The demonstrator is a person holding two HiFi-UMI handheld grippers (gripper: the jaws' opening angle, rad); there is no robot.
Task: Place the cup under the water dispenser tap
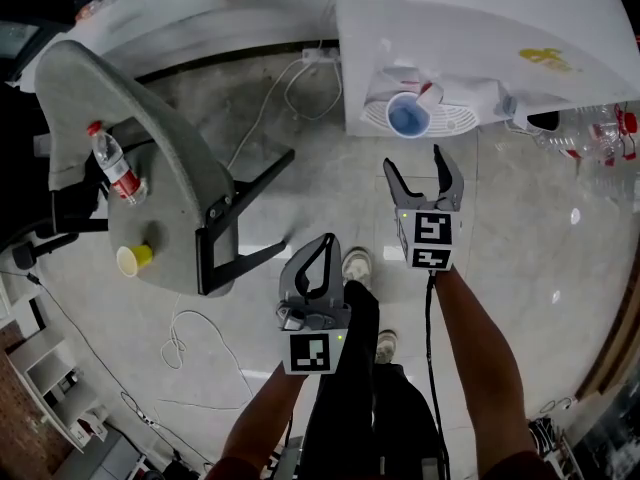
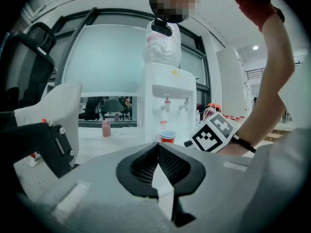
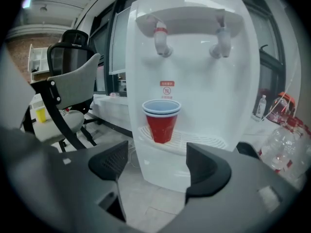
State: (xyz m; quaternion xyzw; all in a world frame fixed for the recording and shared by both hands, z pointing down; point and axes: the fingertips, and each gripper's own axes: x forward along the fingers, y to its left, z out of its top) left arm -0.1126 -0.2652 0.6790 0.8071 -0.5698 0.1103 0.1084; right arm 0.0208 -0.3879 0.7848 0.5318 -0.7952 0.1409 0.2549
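Observation:
A red cup (image 3: pixel 161 121) with a blue inside stands on the drip tray (image 3: pixel 194 141) of the white water dispenser (image 3: pixel 194 72), below the red-collared tap (image 3: pixel 162 41). The head view shows the same cup (image 1: pixel 408 118) from above at the dispenser (image 1: pixel 470 38). My right gripper (image 1: pixel 428 183) hangs a short way in front of the tray, open, with nothing between its fingers. Lower left, my left gripper (image 1: pixel 316 268) is shut and empty. In the left gripper view the cup (image 2: pixel 167 136) is far ahead.
A grey office chair (image 1: pixel 130 168) stands at left, carrying a water bottle (image 1: pixel 116 168) and a yellow cup (image 1: pixel 134 259). Cables (image 1: pixel 190 343) trail over the pale floor. Empty plastic bottles (image 1: pixel 600 133) lie right of the dispenser. The person's feet (image 1: pixel 358 264) are below.

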